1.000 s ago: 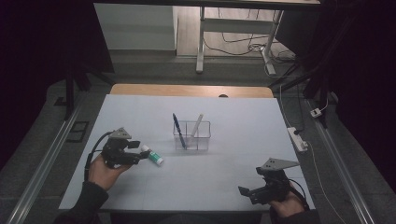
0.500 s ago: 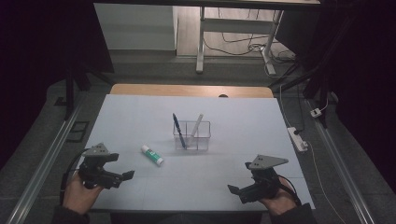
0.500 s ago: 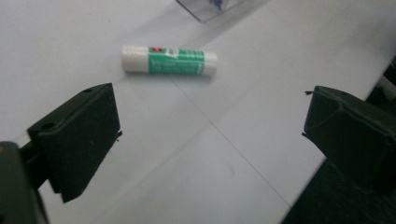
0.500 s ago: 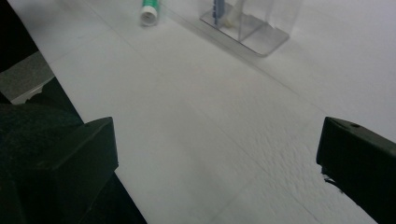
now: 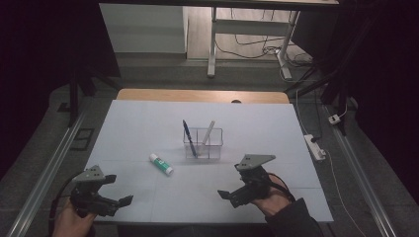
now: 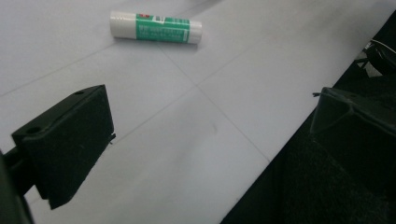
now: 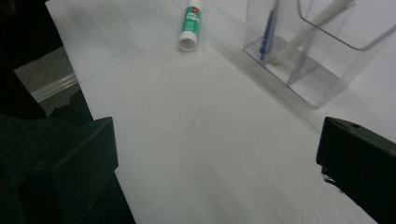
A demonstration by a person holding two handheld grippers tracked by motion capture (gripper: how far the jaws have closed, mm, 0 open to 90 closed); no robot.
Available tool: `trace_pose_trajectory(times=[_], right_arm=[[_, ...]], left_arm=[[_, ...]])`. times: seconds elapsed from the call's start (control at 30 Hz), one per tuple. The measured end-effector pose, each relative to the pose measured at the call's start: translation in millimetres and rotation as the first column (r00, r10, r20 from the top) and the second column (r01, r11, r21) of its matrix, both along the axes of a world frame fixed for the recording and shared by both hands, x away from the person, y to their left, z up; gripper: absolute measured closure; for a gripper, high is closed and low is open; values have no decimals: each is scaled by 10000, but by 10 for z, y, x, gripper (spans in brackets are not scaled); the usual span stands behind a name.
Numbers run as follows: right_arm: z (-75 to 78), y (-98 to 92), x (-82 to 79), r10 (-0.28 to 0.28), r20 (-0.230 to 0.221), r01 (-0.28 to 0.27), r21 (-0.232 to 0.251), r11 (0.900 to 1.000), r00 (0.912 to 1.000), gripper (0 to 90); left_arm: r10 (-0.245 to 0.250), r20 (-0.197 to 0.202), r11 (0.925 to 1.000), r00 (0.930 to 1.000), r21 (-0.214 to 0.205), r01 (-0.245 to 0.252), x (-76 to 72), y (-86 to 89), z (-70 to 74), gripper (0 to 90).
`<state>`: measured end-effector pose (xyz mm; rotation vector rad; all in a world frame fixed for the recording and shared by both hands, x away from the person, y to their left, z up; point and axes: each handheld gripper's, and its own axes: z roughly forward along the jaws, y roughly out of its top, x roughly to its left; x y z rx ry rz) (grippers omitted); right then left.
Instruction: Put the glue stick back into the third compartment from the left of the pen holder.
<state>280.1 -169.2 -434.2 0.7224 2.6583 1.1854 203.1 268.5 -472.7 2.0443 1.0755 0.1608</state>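
From above: my left tongs (image 5: 117,201) hang at the near left corner of the white table (image 5: 148,118), jaws spread wide and holding nothing; they have just been opening, and nothing lies between them. The glue stick (image 5: 161,164) lies flat on the surface, left of the clear holder (image 5: 203,143) at the table's middle, well apart from both tongs. A blue pen (image 5: 189,138) and a white pen (image 5: 207,134) already stand in the holder. My right tongs (image 5: 231,196) hover near the front edge, right of centre, jaws apart and empty.

Along my left tongs (image 6: 205,116): the glue stick (image 6: 156,27) rests on its side beyond the gaping jaws, clear of them.

Along my right tongs (image 7: 215,154): jaws wide over bare table, the glue stick (image 7: 190,26) ahead, the holder (image 7: 322,60) to its right with the blue pen (image 7: 268,28) and the white pen (image 7: 310,28) inside.

By my reckoning, two pens are stowed; the glue stick is still out.
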Motion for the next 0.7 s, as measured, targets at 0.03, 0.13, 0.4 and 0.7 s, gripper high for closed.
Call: trace_pose_trajectory(times=[0.03,0.13,0.4,0.7], right_arm=[[-2,52,18,105,18,-105,-12,9999,9999,0],[-8,212,65,369,53,-369,-107,9993,9993,0],[-55,644,216,1020,11,-1019,-431,9939,9948,0],[-193,1133,374,1601,-256,-1620,-1063,9811,9868,0]], left_arm=[[-13,0,10000,10000,-15,13,-14,11,-4,0],[39,3,10000,10000,42,-39,-57,34,-15,0],[69,-22,10000,10000,-38,-69,-116,83,-31,0],[-51,-45,10000,10000,0,51,-116,79,-36,0]])
